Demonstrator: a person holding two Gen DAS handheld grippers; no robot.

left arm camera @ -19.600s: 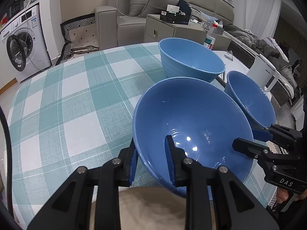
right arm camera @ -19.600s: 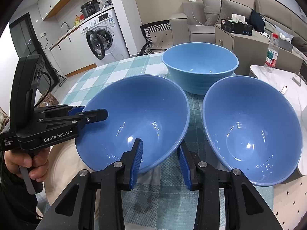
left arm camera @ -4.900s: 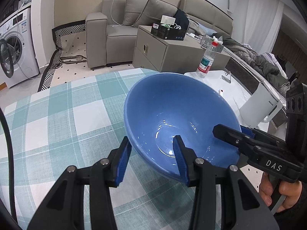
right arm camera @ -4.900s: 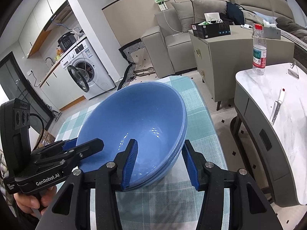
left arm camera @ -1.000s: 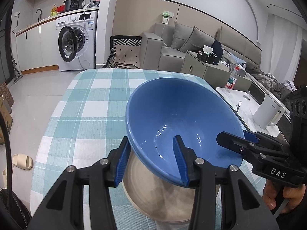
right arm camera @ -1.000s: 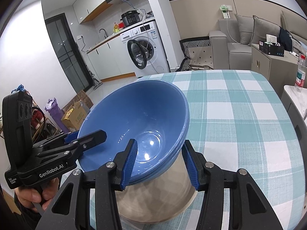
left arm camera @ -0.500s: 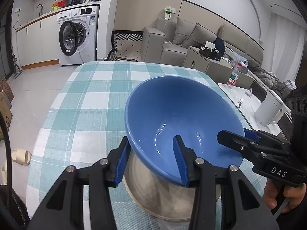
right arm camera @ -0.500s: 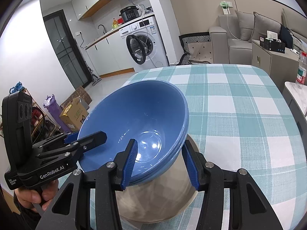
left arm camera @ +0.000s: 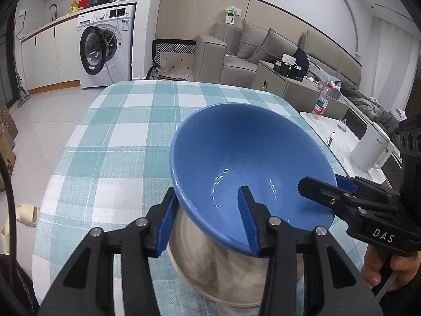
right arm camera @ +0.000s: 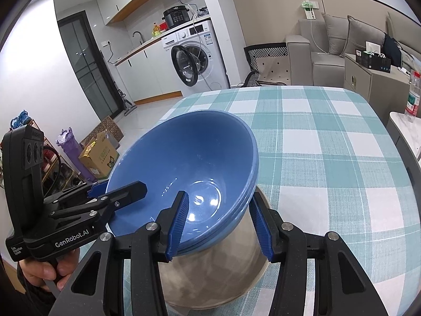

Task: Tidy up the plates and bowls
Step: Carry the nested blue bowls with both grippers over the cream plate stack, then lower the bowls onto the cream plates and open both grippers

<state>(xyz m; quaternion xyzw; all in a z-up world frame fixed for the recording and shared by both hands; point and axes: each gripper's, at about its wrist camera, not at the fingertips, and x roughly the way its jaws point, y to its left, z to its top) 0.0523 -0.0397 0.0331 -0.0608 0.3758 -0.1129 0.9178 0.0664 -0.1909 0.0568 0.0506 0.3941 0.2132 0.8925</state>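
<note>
Three blue bowls (right arm camera: 189, 163) sit nested in one stack, counted by their layered rims in the right wrist view. One beige plate (right arm camera: 215, 281) lies beneath them near the checked table's (right arm camera: 329, 144) near edge. Two grippers are in view.

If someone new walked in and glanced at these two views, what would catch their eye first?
First, the nested stack of blue bowls, tilted and gripped on opposite rims by the left gripper and the right gripper, right in front of both cameras. Just beneath it lies a beige plate on the teal checked tablecloth. Behind the table, a white washing machine stands with its door open.
</note>
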